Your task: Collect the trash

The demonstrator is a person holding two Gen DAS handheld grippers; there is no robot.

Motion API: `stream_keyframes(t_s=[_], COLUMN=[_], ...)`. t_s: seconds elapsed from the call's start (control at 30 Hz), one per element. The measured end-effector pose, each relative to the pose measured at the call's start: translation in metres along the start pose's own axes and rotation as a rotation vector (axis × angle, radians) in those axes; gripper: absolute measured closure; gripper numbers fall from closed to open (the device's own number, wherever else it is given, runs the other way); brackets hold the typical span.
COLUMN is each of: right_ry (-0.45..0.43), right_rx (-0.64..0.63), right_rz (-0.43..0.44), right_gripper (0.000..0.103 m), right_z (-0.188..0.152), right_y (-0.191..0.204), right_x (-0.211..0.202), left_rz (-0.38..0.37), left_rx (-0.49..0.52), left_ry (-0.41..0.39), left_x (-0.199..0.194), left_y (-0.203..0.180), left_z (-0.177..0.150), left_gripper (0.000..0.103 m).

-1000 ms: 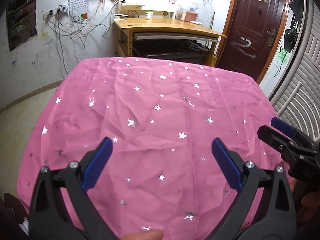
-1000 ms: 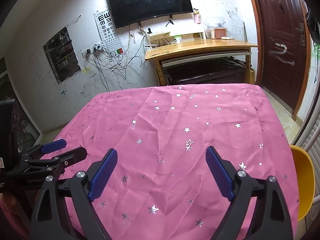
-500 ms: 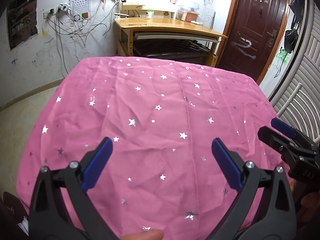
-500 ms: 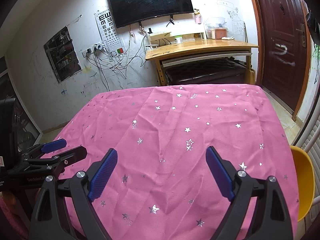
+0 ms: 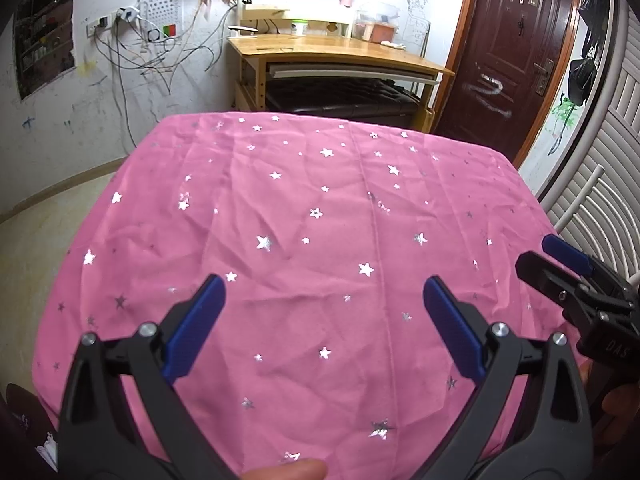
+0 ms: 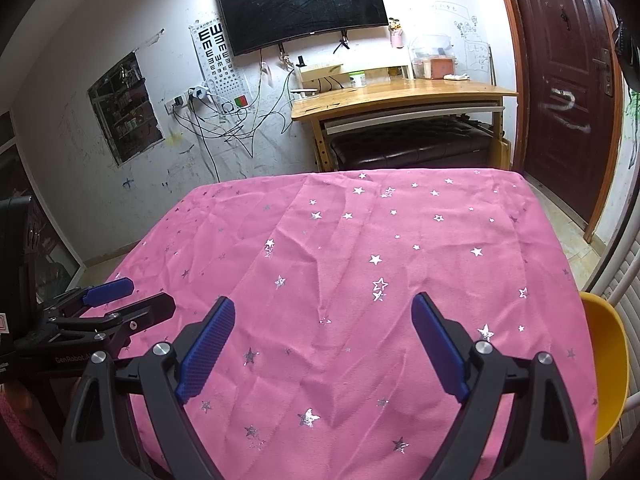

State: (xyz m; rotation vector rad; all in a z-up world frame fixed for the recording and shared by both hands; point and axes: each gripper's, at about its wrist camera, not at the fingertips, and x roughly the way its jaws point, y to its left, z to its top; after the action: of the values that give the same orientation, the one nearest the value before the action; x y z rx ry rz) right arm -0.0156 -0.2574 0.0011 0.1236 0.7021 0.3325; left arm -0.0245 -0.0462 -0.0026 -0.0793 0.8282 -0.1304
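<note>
A table under a pink cloth with silver stars fills both views. No trash shows on it in either view. My left gripper is open and empty, held above the near edge of the cloth. My right gripper is open and empty, also above the near edge. The right gripper shows at the right edge of the left wrist view. The left gripper shows at the left edge of the right wrist view.
A wooden desk with a dark bench under it stands against the far wall. A brown door is at the far right. A yellow chair sits at the table's right side. A white slatted panel lines the right.
</note>
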Motion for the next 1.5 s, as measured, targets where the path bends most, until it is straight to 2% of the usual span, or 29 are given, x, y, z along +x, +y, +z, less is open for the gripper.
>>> stream_keyframes(t_s=[1.1,1.27,1.5], right_ry=[-0.001,-0.002,-0.001], right_rx=[-0.006,-0.007,-0.009], right_rz=[0.002,0.002,0.001], right_gripper=[0.019,0.019,0.019], right_z=[0.0007,0.0009,0.0005], right_y=[0.0008,0.0003,0.0005], right_x=[-0.0017,-0.0021,-0.0021], left_rz=[-0.001,0.029,0.021], left_rx=[0.002,0.013,0.006], left_ry=[-0.001,-0.035,-0.022], left_x=[-0.0003,-0.0036,-0.0003], left_y=[-0.0006,-0.0011,0.0003], left_z=[-0.0004,-0.0025,0.0003], left_gripper=[0.008,0.008,0.008])
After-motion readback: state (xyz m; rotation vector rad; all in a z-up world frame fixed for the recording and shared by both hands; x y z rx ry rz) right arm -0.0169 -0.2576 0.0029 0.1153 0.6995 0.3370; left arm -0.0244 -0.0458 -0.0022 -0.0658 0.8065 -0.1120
